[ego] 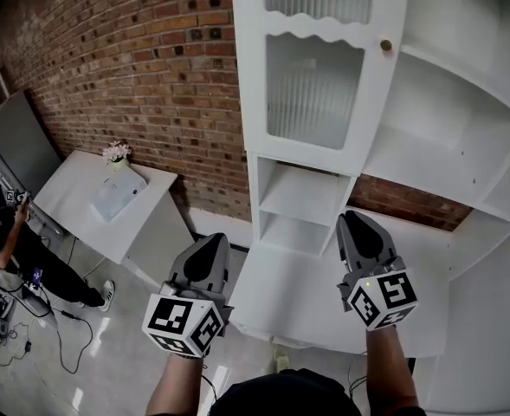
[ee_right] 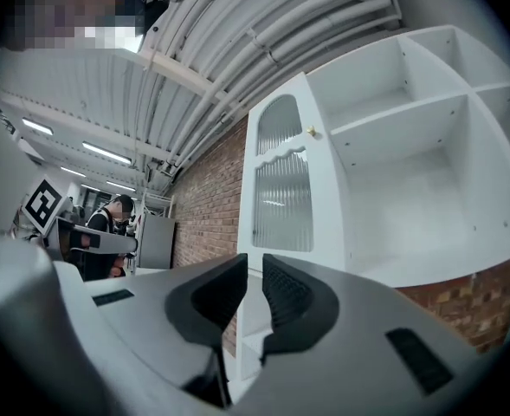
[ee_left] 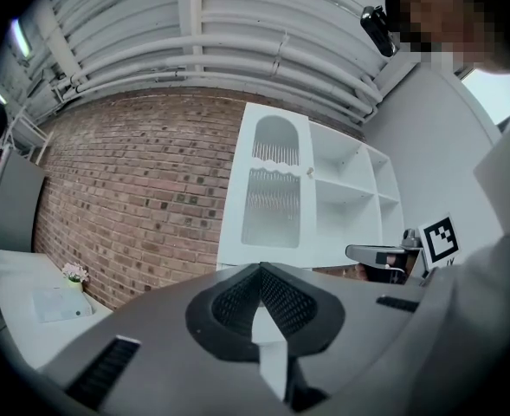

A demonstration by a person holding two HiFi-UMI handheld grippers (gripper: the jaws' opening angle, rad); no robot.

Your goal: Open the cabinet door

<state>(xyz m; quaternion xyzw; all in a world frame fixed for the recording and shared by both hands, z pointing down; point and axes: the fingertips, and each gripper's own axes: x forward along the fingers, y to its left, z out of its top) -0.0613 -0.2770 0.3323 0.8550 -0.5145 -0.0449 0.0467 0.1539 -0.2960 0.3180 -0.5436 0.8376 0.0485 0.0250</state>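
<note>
The white cabinet door (ego: 315, 85) has two ribbed glass panes and a small brass knob (ego: 386, 45). It stands swung out to the left, and the bare white shelves (ego: 445, 120) show to its right. My left gripper (ego: 211, 243) is held low, well short of the cabinet, with its pads together and nothing in them. My right gripper (ego: 358, 221) hovers over the white counter (ego: 298, 293), also short of the door, with a narrow slit between its jaws and nothing in it. The left gripper view has the door (ee_left: 272, 198) ahead; the right gripper view has the door (ee_right: 285, 198) and knob (ee_right: 311, 131).
A red brick wall (ego: 133, 68) runs behind. At the left stands a white table (ego: 73, 198) with a small flower vase (ego: 116, 152) and a pale box. A person (ego: 12, 241) sits at the far left among floor cables. Open cubbies (ego: 293, 202) lie under the door.
</note>
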